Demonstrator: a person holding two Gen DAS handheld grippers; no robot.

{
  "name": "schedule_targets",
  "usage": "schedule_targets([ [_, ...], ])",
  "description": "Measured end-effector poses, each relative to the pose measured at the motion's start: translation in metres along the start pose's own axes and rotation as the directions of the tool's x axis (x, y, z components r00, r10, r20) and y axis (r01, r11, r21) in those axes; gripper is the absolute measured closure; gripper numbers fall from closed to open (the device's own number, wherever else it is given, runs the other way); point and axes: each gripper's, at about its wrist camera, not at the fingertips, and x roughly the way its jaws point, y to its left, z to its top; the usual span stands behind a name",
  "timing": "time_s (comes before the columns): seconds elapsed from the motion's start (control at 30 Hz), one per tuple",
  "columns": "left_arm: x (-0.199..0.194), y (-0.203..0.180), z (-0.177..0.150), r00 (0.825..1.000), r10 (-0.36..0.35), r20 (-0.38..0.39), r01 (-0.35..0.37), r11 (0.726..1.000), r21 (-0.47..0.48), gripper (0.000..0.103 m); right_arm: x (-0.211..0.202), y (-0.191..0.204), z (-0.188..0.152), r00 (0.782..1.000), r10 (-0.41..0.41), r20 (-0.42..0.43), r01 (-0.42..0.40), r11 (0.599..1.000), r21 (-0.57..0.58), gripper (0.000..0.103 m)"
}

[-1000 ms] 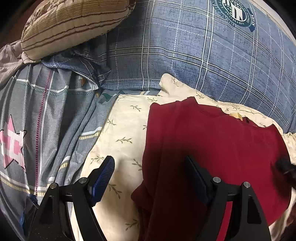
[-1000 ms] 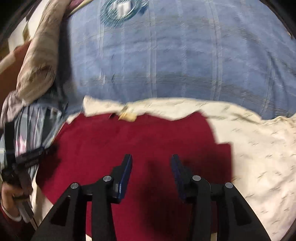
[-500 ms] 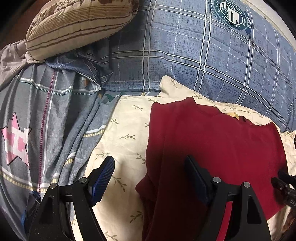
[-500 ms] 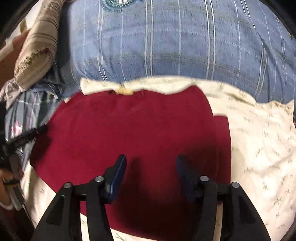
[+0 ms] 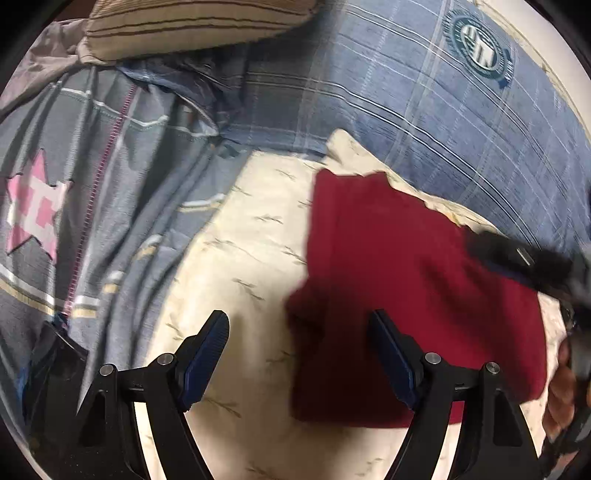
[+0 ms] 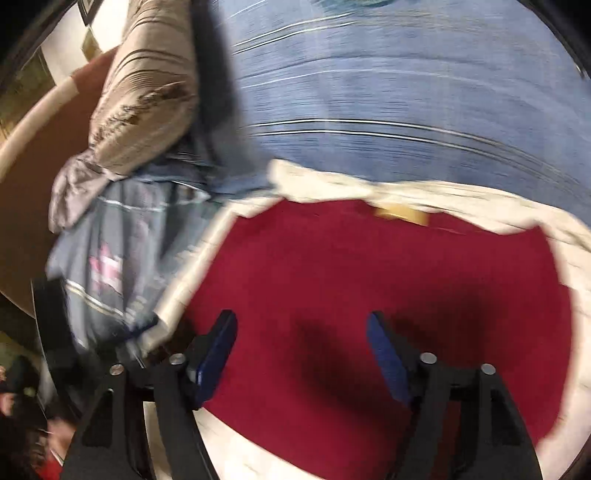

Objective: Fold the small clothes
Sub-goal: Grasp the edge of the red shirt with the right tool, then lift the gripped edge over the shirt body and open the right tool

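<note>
Lying flat on a cream leaf-print cloth (image 5: 240, 258) spread over a bed, a dark red garment (image 5: 406, 295) sat at the center of both wrist views. At far left in the left wrist view, a grey quilt with a pink star (image 5: 33, 214) lay bunched beside the cream cloth, with a striped tan pillow (image 5: 192, 26) above it. The left claw (image 5: 299, 354) hovered with its jaws spread wide and gripping nothing: 1 blue-padded finger stood over the cream cloth, the other over the garment's left edge, where the red fabric was folded over on itself. Behind the garment ran a blue plaid bedcover (image 5: 406, 99) bearing a round crest (image 5: 480, 48). At far right in that view, the right claw (image 5: 517, 258) appeared as a dark blur above the garment's right side, held by a hand (image 5: 561, 395) at the picture's edge.

Seen from the right wrist camera, which was heavily motion-blurred, the tan pillow (image 6: 147, 99) and the grey quilt (image 6: 110, 258) lay at left, the red garment (image 6: 369, 277) filled the middle with a tan label (image 6: 402, 214) at its far edge, and the cream cloth (image 6: 576, 266) framed it at right. The right claw (image 6: 301, 354) also stood wide apart and empty, both fingers over red fabric.
</note>
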Motion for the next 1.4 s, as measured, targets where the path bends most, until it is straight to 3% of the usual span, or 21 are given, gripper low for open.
schedule_targets([
  [0.13,0.009,0.012,0.006,0.999,-0.035,-0.029,0.034,0.999,-0.031,0.025,0.055,0.028,0.026,0.996,0.035,-0.083,-0.035,0.999,0.001,0.025],
  [0.23,0.015,0.012,0.007,0.999,-0.037,-0.035,0.036,0.999,-0.023,0.024,0.089,0.042,0.039,0.992,-0.034,-0.119,0.030,0.999,-0.033,0.017],
  [0.43,0.025,0.006,0.010,0.998,-0.050,-0.046,0.049,0.999,-0.018,0.025,0.139,0.060,0.044,0.972,-0.135,-0.194,0.115,0.987,-0.112,0.016],
  [0.47,0.026,0.005,0.010,0.998,-0.051,-0.048,0.050,0.999,-0.021,0.025,0.140,0.063,0.042,0.970,-0.164,-0.179,0.138,0.979,-0.149,0.019],
  [0.53,0.028,0.002,0.010,0.997,-0.055,-0.048,0.055,0.998,-0.013,0.025,0.134,0.064,0.038,0.965,-0.218,-0.146,0.188,0.963,-0.193,0.052],
  [0.57,0.030,0.000,0.011,0.997,-0.055,-0.049,0.054,0.999,-0.007,0.025,0.127,0.060,0.038,0.972,-0.192,-0.134,0.164,0.967,-0.195,0.058],
  [0.6,0.032,-0.002,0.012,0.997,-0.057,-0.052,0.057,0.998,-0.002,0.025,0.116,0.054,0.040,0.983,-0.134,-0.123,0.113,0.979,-0.168,0.076],
  [0.63,0.035,-0.004,0.013,0.997,-0.062,-0.054,0.062,0.998,-0.002,0.025,0.108,0.049,0.041,0.989,-0.088,-0.119,0.071,0.988,-0.140,0.086],
  [0.77,0.040,-0.007,0.016,0.987,-0.151,-0.056,0.148,0.988,-0.048,0.030,0.066,0.036,0.043,0.999,0.007,-0.046,-0.012,0.995,-0.097,0.088],
  [0.83,0.039,-0.010,0.017,0.977,-0.207,-0.058,0.205,0.977,-0.052,0.063,0.057,0.033,0.044,0.999,0.012,-0.033,-0.015,0.995,-0.096,0.088],
  [0.9,0.033,-0.015,0.016,0.979,-0.202,-0.038,0.202,0.979,-0.024,0.070,0.057,0.029,0.046,0.999,0.016,-0.037,-0.019,0.996,-0.084,0.088],
  [1.0,0.022,-0.022,0.014,0.977,-0.213,-0.001,0.213,0.977,0.026,0.078,0.052,0.022,0.048,0.999,0.020,-0.038,-0.022,0.998,-0.060,0.085],
  [1.07,0.016,-0.023,0.014,0.971,-0.239,0.015,0.238,0.970,0.042,0.080,0.045,0.017,0.051,0.998,0.039,-0.044,-0.039,0.999,-0.003,0.070],
  [1.13,0.012,-0.025,0.014,0.968,-0.249,0.020,0.248,0.967,0.054,0.081,0.042,0.018,0.052,0.995,0.072,-0.062,-0.071,0.997,0.021,0.039],
  [1.2,0.008,-0.025,0.012,0.966,-0.255,0.027,0.253,0.965,0.067,0.081,0.041,0.027,0.052,0.994,0.084,-0.077,-0.084,0.996,-0.001,0.029],
  [1.3,0.003,-0.028,0.011,0.965,-0.259,0.039,0.255,0.962,0.094,0.081,0.053,0.046,0.051,0.992,0.043,-0.116,-0.050,0.997,-0.064,0.027],
  [1.4,0.001,-0.027,0.008,0.967,-0.251,0.035,0.246,0.964,0.106,0.081,0.078,0.055,0.048,0.984,-0.062,-0.168,0.044,0.993,-0.109,0.027],
])
